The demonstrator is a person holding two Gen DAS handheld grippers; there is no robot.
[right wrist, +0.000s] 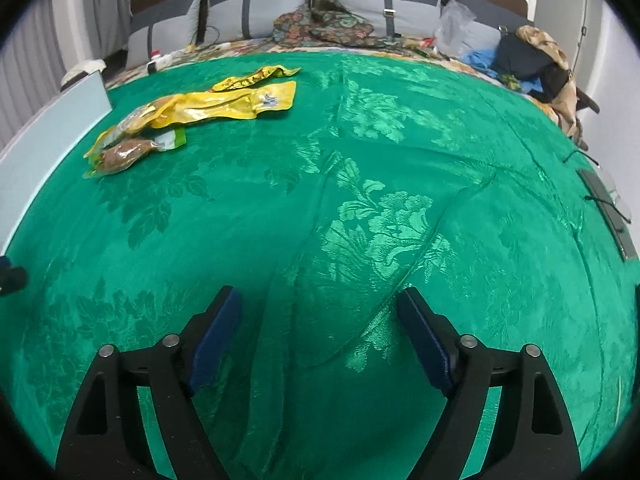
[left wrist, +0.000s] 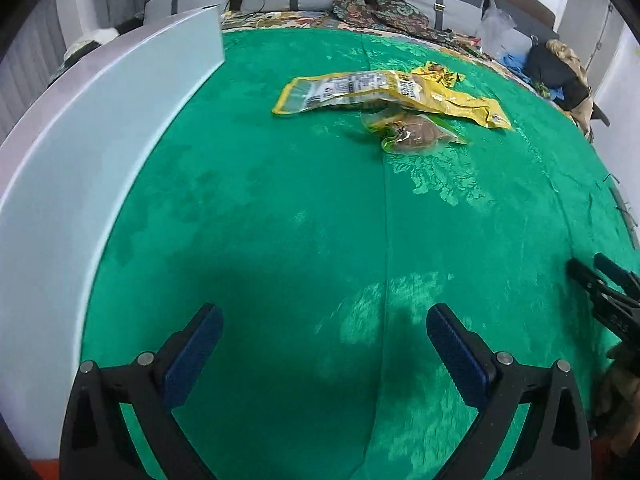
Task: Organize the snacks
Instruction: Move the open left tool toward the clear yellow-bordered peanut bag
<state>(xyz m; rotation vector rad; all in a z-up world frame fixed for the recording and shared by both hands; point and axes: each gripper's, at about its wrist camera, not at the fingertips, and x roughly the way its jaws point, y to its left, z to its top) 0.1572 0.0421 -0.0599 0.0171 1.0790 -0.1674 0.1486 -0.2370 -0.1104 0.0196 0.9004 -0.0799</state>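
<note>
Snack packets lie in a small pile on the green cloth (left wrist: 280,220). A long yellow packet (left wrist: 360,94) lies on top, a clear packet with a brown snack (left wrist: 416,134) lies in front of it, and a small crumpled yellow wrapper (left wrist: 438,72) lies behind. In the right wrist view the same pile sits at the far left: the long yellow packet (right wrist: 224,106), the brown snack (right wrist: 124,154), the wrapper (right wrist: 256,76). My left gripper (left wrist: 324,328) is open and empty, well short of the pile. My right gripper (right wrist: 320,312) is open and empty over bare cloth (right wrist: 380,200).
A pale blue box wall (left wrist: 100,140) stands along the left edge of the cloth, also in the right wrist view (right wrist: 48,128). Pillows, patterned fabric (right wrist: 328,24), a plastic bag (right wrist: 454,26) and dark clothes (right wrist: 532,60) lie behind. The right gripper shows at the far right of the left wrist view (left wrist: 608,296).
</note>
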